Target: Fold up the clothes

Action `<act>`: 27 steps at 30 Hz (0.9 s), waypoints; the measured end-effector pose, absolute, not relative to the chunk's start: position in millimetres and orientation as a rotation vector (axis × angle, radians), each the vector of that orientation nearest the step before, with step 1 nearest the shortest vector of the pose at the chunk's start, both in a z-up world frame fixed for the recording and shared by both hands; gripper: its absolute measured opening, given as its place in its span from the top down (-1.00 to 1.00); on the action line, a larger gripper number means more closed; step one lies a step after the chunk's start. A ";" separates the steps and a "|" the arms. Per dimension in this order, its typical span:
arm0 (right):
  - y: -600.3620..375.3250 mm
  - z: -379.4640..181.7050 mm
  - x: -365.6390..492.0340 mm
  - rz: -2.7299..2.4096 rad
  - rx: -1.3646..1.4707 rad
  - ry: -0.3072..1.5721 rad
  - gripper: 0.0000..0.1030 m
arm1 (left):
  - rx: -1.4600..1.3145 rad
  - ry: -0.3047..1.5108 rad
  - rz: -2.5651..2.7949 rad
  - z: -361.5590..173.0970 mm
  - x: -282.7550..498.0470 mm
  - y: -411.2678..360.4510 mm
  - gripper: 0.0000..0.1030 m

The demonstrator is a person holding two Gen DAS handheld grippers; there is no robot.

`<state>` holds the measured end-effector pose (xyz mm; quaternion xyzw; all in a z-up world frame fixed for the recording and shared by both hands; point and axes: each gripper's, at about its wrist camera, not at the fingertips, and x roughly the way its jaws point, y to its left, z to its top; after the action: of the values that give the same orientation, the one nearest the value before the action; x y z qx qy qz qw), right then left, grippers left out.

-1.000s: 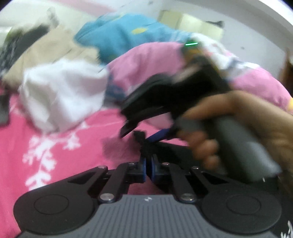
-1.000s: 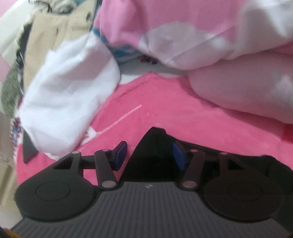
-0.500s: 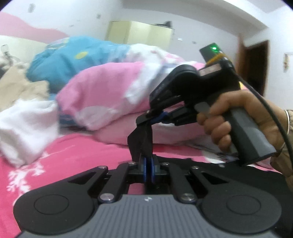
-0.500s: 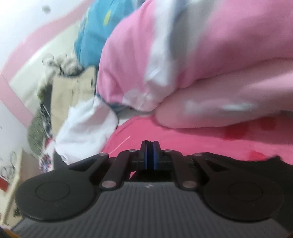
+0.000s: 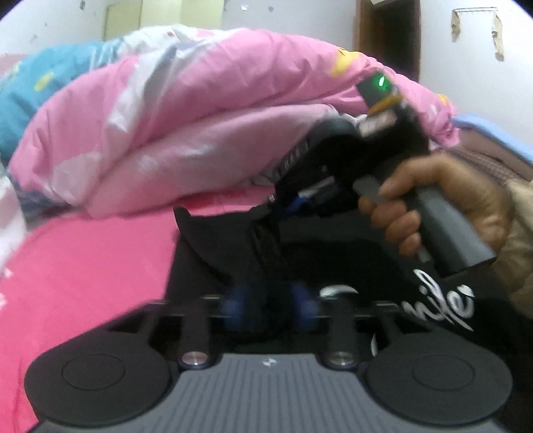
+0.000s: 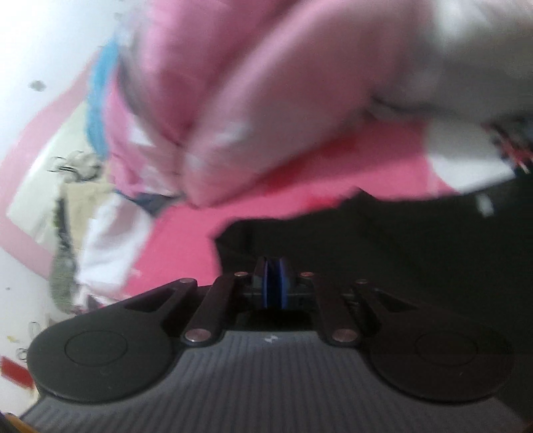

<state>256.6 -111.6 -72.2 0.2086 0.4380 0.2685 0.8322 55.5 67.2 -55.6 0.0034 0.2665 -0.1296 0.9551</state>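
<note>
Left wrist view: left gripper (image 5: 269, 304) pads apart over black garment (image 5: 213, 253) lying flat on pink bedsheet (image 5: 83, 273), right gripper (image 5: 293, 203) ahead-right pinching raised fold, bare sheet to left, quilt (image 5: 200, 133) close behind; right wrist view: right gripper (image 6: 273, 283) pads pinched on black garment (image 6: 383, 246), cloth spreading rightward.

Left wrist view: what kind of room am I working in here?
Most likely a bedroom. The black garment lies on a bed with a pink sheet, a bulky pink duvet is heaped behind it, and a pale cupboard and a dark door stand against the far wall.
</note>
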 end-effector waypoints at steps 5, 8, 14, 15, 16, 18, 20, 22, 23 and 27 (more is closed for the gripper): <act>-184.0 -54.8 219.7 0.507 0.519 0.911 0.84 | -0.060 0.514 -0.275 -44.4 36.3 90.3 -0.12; -251.9 -1.2 162.0 0.457 0.436 0.834 0.82 | -0.072 0.523 -0.215 -44.2 37.6 104.3 -0.12; -346.1 122.4 52.1 0.305 0.240 0.652 0.45 | -0.041 0.577 -0.082 -48.9 75.5 112.0 -0.12; -348.0 132.0 46.4 0.301 0.229 0.634 0.44 | -0.032 0.591 -0.070 -53.4 80.3 109.9 -0.12; -342.5 132.3 49.4 0.312 0.225 0.635 0.43 | -0.027 0.609 -0.059 -58.8 83.4 108.3 -0.12; -317.3 114.3 68.7 0.365 0.222 0.667 0.42 | -0.015 0.643 -0.038 -69.6 89.4 105.2 -0.12; -273.4 75.6 94.0 0.443 0.208 0.719 0.42 | -0.030 0.658 -0.045 -77.5 86.0 104.9 -0.13; -229.5 36.9 119.4 0.522 0.193 0.771 0.42 | -0.039 0.649 -0.055 -79.2 81.8 108.1 -0.18; -207.6 17.5 132.1 0.561 0.185 0.796 0.42 | -0.043 0.644 -0.061 -79.8 80.0 110.3 -0.23; -119.5 -32.7 158.3 0.744 0.060 0.803 0.43 | -0.066 0.630 -0.088 -81.7 73.6 119.8 -0.26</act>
<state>158.3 -119.5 -32.7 0.0287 0.3816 0.3535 0.8536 73.6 119.8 -81.7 -0.0323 0.3098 -0.0433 0.9493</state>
